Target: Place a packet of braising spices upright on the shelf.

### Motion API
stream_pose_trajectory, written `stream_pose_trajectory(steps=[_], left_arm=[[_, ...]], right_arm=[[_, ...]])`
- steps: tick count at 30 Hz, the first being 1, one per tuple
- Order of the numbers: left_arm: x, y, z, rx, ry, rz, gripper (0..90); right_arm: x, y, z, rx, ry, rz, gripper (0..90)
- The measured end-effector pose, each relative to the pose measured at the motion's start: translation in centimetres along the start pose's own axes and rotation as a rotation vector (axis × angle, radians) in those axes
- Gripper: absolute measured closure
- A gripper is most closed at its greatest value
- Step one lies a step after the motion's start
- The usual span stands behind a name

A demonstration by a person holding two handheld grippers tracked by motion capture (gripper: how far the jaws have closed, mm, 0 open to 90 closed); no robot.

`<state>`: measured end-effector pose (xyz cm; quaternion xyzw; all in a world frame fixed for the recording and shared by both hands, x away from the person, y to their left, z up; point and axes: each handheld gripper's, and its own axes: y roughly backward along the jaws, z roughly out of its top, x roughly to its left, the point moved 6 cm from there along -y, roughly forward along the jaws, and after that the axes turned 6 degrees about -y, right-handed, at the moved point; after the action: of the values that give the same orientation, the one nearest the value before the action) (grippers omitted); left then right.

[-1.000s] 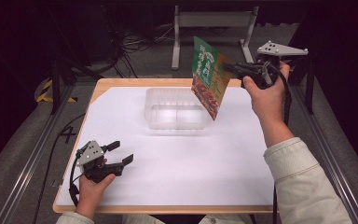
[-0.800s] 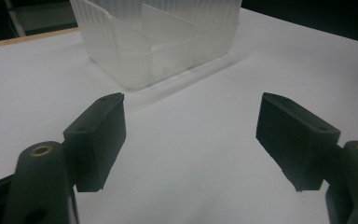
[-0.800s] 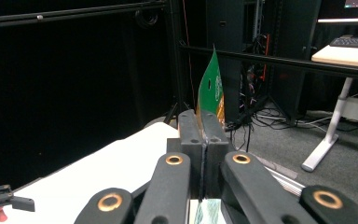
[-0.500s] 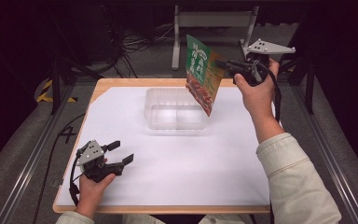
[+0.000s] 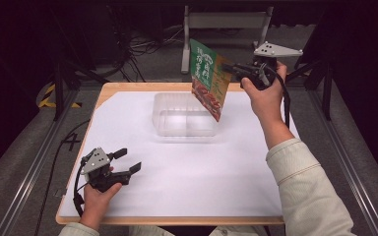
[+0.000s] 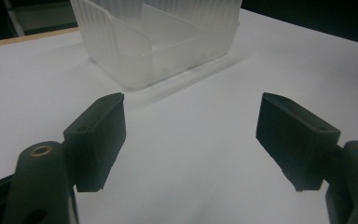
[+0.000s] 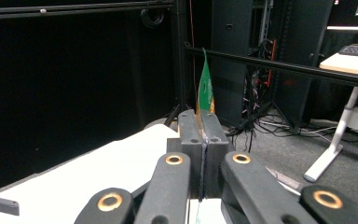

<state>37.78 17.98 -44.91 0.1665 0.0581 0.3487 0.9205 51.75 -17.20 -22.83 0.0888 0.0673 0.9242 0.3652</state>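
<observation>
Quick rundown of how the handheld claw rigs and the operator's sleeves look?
Both claws are black. The left claw and right claw each carry a grey three-cornered plate on top and trail a black cable. The jaws are blocky black pads on arms with brass-coloured pivot rings. The sleeves are light cream with ribbed cuffs.

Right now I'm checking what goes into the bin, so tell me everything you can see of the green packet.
The green packet is a flat, glossy pouch, green on top with pale lettering, red-brown below. It hangs tilted in the air above the far right corner of the clear plastic bin, touching neither bin nor table. The right gripper pinches its edge between shut jaws; from the right gripper view it shows edge-on.
</observation>
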Motion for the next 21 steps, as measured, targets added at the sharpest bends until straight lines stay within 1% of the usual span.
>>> stream_pose_trajectory(steps=[10,21], left_arm=[[0.0,0.1,0.0,-0.002,0.003,0.001,24.8],[0.0,0.1,0.0,0.001,0.003,0.001,24.8]], right_arm=[[0.0,-1.3,-0.9,0.024,-0.001,0.002,90.0],[-0.2,-2.1,-2.0,0.042,-0.007,-0.007,90.0]])
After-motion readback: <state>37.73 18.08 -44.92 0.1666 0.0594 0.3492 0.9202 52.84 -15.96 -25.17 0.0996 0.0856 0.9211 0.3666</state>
